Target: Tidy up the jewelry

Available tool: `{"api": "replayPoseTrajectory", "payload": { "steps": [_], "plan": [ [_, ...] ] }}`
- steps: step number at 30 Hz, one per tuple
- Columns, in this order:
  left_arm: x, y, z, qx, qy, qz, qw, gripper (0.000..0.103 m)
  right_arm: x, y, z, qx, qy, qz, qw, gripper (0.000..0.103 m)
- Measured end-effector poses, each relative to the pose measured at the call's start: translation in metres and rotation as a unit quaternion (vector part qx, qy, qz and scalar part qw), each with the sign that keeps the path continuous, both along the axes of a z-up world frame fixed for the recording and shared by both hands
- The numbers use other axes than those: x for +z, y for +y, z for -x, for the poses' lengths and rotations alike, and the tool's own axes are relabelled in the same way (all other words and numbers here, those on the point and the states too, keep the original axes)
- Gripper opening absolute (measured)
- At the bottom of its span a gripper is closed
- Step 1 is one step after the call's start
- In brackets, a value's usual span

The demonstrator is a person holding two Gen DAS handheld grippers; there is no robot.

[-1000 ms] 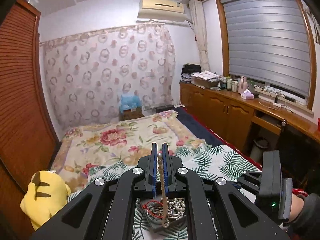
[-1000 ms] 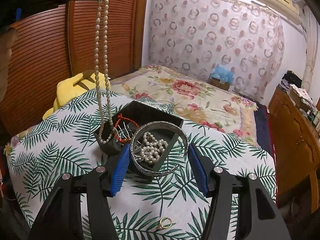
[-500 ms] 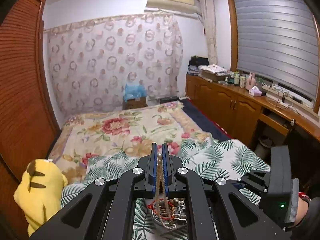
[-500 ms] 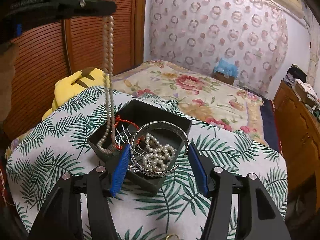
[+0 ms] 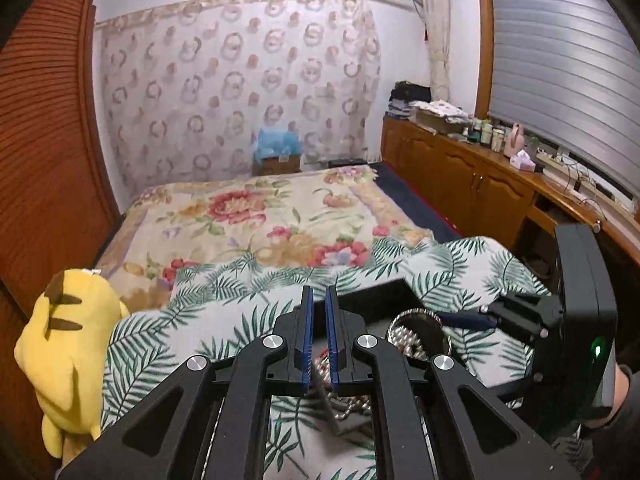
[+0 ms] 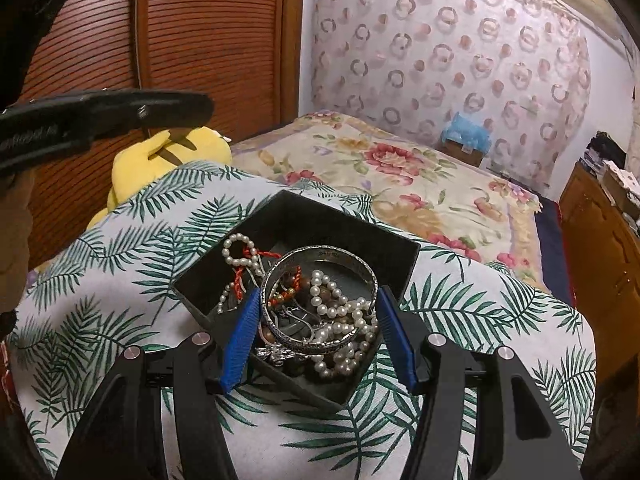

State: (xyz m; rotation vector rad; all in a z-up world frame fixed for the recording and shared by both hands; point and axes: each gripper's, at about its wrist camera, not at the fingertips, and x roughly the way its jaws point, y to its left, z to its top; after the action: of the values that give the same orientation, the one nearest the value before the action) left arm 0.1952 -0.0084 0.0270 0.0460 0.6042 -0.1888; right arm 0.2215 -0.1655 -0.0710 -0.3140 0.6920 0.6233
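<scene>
A black box (image 6: 352, 226) sits on the palm-leaf cloth (image 6: 120, 264). It holds a silver bangle (image 6: 372, 280), pearl strands (image 6: 240, 248), a red cord (image 6: 240, 276) and other jewelry. The box also shows in the left wrist view (image 5: 372, 296). My right gripper (image 6: 316, 332) is open, its fingers on either side of the box's near corner and the bangle. My left gripper (image 5: 318, 340) hovers above the box's left side with a narrow gap between its pads and holds nothing. It shows as a dark arm in the right wrist view (image 6: 120, 114).
A yellow plush toy (image 5: 68, 344) lies at the cloth's left edge by the wooden wardrobe (image 6: 180, 40). A floral bedspread (image 5: 260, 216) stretches beyond. Wooden cabinets (image 5: 480, 192) with clutter run along the right wall.
My left gripper lowered toward the box and let go of the pearl necklace, which now lies in the box. The right gripper stayed open around the box.
</scene>
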Motion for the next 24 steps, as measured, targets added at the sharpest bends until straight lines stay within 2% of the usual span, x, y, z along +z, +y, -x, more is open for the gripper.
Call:
{"api": "replayPoseTrajectory", "payload": {
  "steps": [5, 8, 13, 15, 19, 21, 24],
  "plan": [
    [-0.013, 0.007, 0.007, 0.005, 0.011, -0.002, 0.9999, 0.007, -0.004, 0.003, -0.005, 0.0, 0.005, -0.002, 1.0, 0.062],
    [-0.02, 0.01, 0.013, 0.009, 0.014, -0.004, 0.9999, 0.023, -0.002, 0.001, -0.005, -0.001, 0.002, -0.012, 1.0, 0.066],
    [-0.027, 0.01, 0.023, 0.008, 0.018, -0.006, 0.9998, 0.027, 0.006, -0.012, 0.007, -0.002, -0.008, -0.019, 1.0, 0.066],
    [-0.029, 0.009, 0.029, 0.007, 0.017, -0.007, 0.9998, 0.036, 0.008, -0.02, 0.016, -0.004, -0.011, -0.019, 1.0, 0.066],
    [-0.036, 0.004, 0.042, -0.005, 0.021, -0.012, 0.9997, 0.044, 0.007, -0.045, 0.034, -0.009, -0.005, -0.018, 1.0, 0.066],
    [-0.041, 0.0, 0.05, -0.011, 0.025, -0.012, 0.9995, 0.054, 0.001, -0.061, 0.046, -0.012, 0.004, -0.017, 1.0, 0.066],
    [-0.052, -0.007, 0.061, -0.024, 0.038, -0.013, 0.9989, 0.054, -0.011, -0.081, 0.06, -0.018, 0.018, -0.014, 1.0, 0.064]
  ]
}}
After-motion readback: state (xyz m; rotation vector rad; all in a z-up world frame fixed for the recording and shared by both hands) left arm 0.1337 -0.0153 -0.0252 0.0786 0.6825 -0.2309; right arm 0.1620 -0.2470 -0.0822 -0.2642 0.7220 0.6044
